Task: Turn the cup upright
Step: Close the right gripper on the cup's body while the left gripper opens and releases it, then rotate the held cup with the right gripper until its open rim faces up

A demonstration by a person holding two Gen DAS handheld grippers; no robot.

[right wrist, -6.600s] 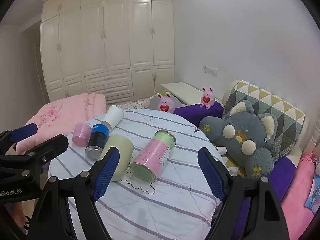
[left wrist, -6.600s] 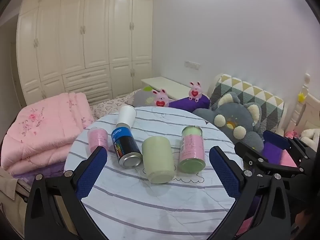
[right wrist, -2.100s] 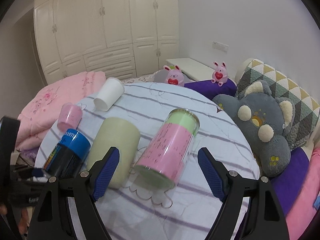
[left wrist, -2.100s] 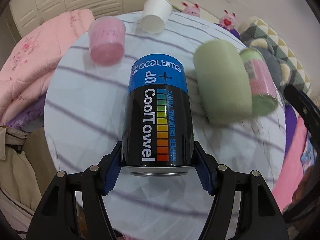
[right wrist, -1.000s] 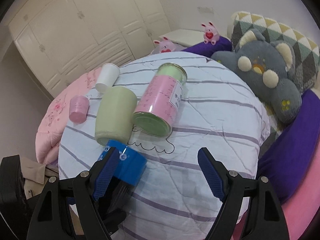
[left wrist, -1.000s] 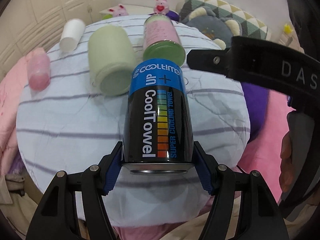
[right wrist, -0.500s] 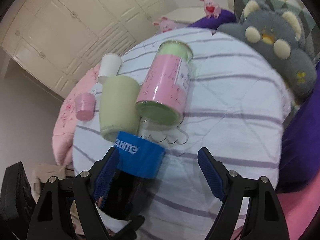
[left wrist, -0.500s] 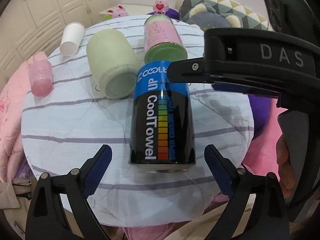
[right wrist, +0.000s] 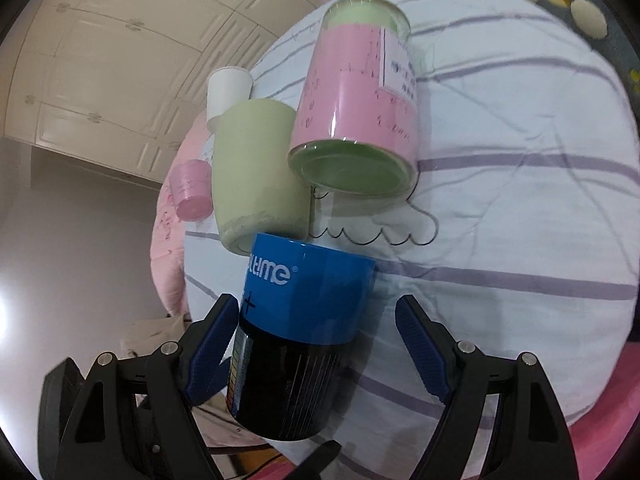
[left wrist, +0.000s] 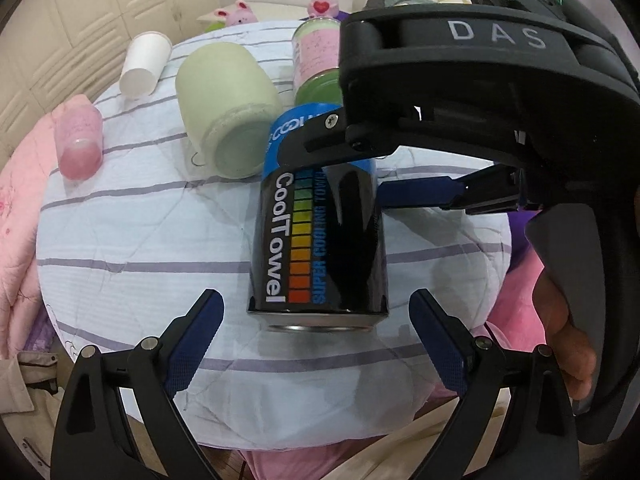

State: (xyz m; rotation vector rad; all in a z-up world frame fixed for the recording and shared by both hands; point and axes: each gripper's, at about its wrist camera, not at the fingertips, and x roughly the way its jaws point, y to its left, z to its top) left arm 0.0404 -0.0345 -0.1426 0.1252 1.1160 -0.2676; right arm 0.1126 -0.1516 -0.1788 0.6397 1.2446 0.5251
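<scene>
A black and blue "CoolTowel" can [left wrist: 318, 236] lies on the striped round table [left wrist: 132, 248], metal end toward my left gripper. My left gripper [left wrist: 318, 344] is open, with its fingers either side of the can's near end and clear of it. My right gripper [right wrist: 318, 354] is open and straddles the can [right wrist: 304, 320] from the blue end. Its left pad touches or nearly touches the can, and its right pad stands apart. The right gripper's body [left wrist: 480, 92] reaches in from the right in the left wrist view.
A pale green cup [left wrist: 226, 100], a pink and green tin [right wrist: 356, 108], a white paper cup [left wrist: 144, 64] and a small pink cup [left wrist: 78, 140] lie on their sides further back. Pink bedding is at left, plush toys behind. The table edge is close below the can.
My left gripper, shut on the can a second ago, has opened and let it go. The right gripper has come in over the can's blue end.
</scene>
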